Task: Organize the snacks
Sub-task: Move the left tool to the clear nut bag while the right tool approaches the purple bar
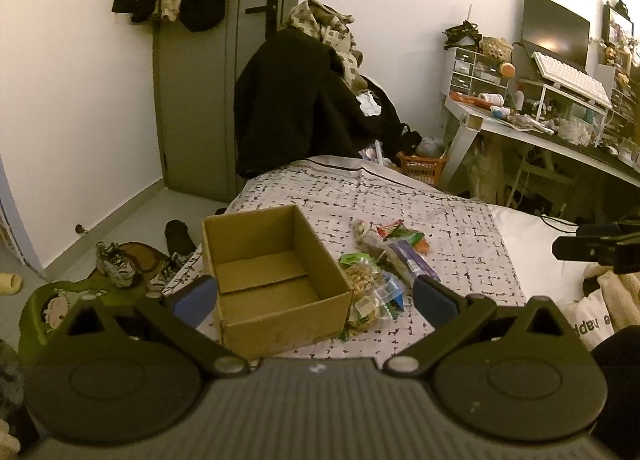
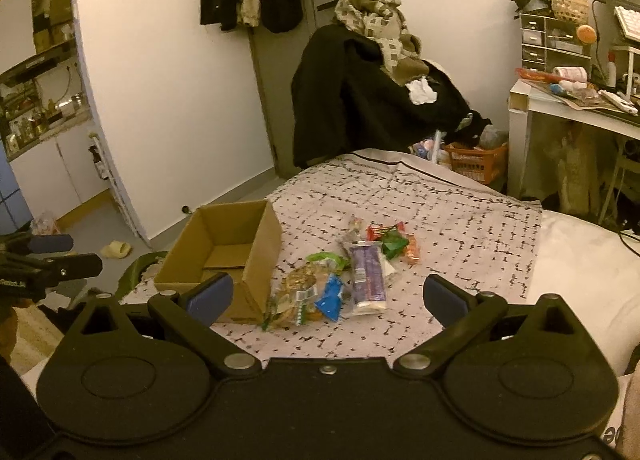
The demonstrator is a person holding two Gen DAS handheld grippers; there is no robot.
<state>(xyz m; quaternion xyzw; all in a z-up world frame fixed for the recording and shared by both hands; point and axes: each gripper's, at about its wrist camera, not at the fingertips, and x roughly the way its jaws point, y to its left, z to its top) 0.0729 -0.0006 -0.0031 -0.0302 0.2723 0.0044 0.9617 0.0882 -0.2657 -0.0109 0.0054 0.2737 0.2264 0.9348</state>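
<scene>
We start with the bed (image 2: 420,195), whose patterned cover carries everything; it is soft, so anything pressed down on it will likely sink a little rather than sit firm. On it, at about ten o'clock from the right gripper (image 2: 326,298), stands the cardboard box (image 2: 224,244), open at the top and empty as far as we see. We judge it light and fairly stiff, easy to shove by accident, and best steadied at a wall or rim.

Just beside the box, at its three o'clock side, lies the heap of snacks (image 2: 344,272). The purple packet (image 2: 366,272) looks long and flat, so we would take it across its short width. The clear bag of nuts or biscuits (image 2: 294,292) touches the box's near corner; it is probably crinkly, slippery and crushable, so a pinch at the sealed edge seems safer. The small blue wrapper (image 2: 330,298) and the red and green packets (image 2: 390,238) at twelve o'clock of the heap are light and overlap one another (a careless grab may lift two).

Both pairs of fingers stand spread wide with nothing between them: the left gripper (image 1: 314,296) hovers over the box's near edge, the right over the heap.

Around us: a pile of dark clothes (image 2: 360,107) at the bed's far end, an orange basket (image 2: 476,161) beyond, and a cluttered table (image 1: 560,131) at two o'clock. None blocks the short path from heap to box; only the box wall needs clearing.
</scene>
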